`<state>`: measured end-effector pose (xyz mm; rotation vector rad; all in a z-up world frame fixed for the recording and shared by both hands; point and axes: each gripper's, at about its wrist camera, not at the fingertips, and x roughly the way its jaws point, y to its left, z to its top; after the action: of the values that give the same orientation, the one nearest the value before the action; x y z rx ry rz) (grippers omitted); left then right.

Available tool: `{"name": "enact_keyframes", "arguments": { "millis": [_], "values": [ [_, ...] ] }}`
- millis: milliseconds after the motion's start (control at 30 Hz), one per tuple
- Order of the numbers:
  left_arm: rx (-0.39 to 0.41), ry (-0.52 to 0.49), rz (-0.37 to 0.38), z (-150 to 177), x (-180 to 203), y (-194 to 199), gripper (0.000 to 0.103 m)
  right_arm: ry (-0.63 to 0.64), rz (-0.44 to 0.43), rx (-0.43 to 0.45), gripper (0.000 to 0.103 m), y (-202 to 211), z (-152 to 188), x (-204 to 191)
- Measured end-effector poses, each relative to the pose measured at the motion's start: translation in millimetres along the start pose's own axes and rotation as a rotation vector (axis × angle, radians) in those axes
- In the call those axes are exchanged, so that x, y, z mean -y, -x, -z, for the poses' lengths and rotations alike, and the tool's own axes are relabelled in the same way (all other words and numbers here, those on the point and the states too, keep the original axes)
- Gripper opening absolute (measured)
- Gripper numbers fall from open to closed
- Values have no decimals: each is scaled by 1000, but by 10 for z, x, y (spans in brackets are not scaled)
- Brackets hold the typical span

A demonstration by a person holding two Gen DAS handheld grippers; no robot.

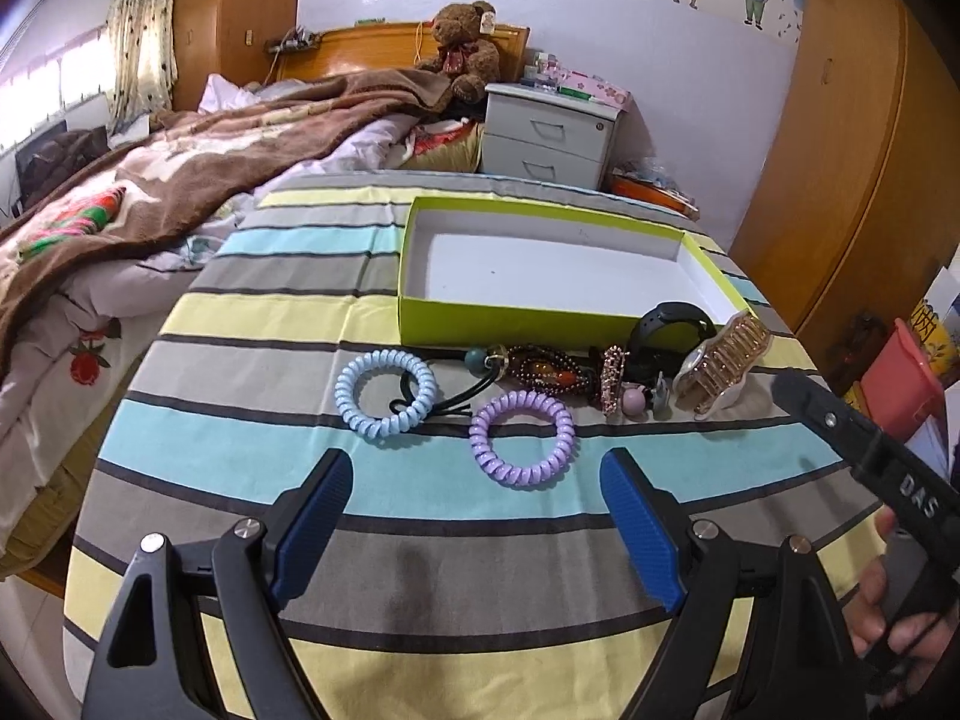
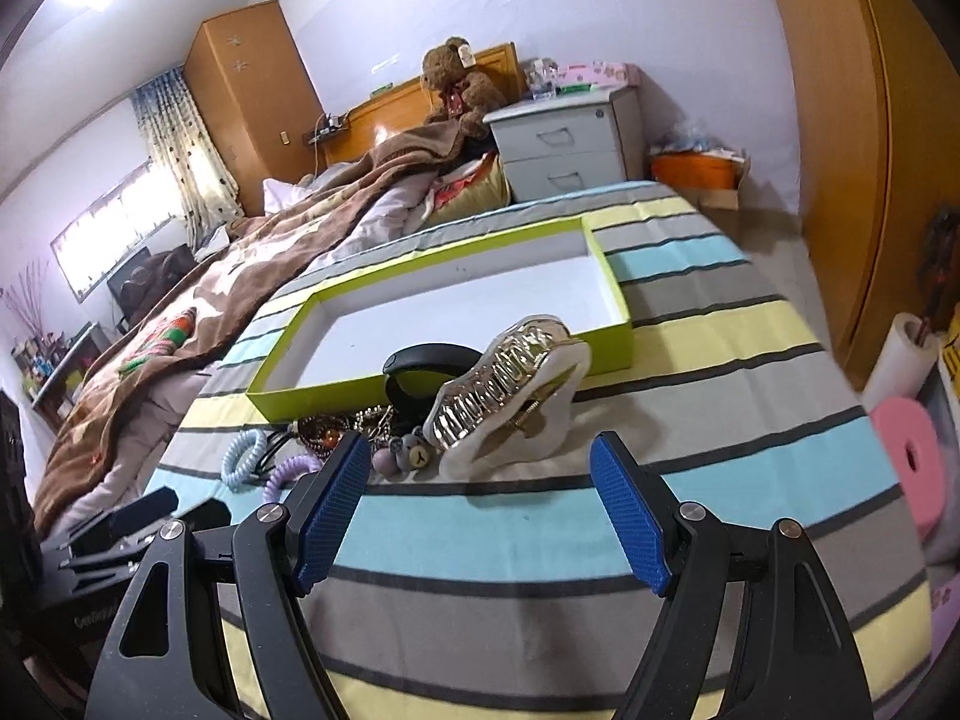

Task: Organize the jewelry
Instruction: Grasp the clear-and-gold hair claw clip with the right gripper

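Honestly, both grippers, left gripper [image 1: 474, 531] and right gripper [image 2: 477, 513], hang wide and empty. Jewelry sits bunched just near the empty green box [image 1: 420, 312]; grabbing the gold hair claw [image 2: 510, 396] could snag the tangled beaded bracelet [image 1: 543, 373].

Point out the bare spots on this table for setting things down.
The green box is empty inside. Bare striped cloth lies left of it, and also between the purple coil tie and both open grippers. The strip along the box's front is crowded.
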<state>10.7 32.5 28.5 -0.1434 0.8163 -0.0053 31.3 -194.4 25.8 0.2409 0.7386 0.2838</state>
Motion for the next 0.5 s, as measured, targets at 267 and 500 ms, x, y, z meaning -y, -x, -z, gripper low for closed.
{"name": "enact_keyframes", "arguments": {
  "millis": [267,500],
  "values": [
    [-26,19,23,-43,-112,-93,86,-63,-42,-47,70,-289,-110,-51],
    [-42,21,34,-65,-181,-147,82,-109,-10,-75,68,-458,-174,-32]
  ]
}}
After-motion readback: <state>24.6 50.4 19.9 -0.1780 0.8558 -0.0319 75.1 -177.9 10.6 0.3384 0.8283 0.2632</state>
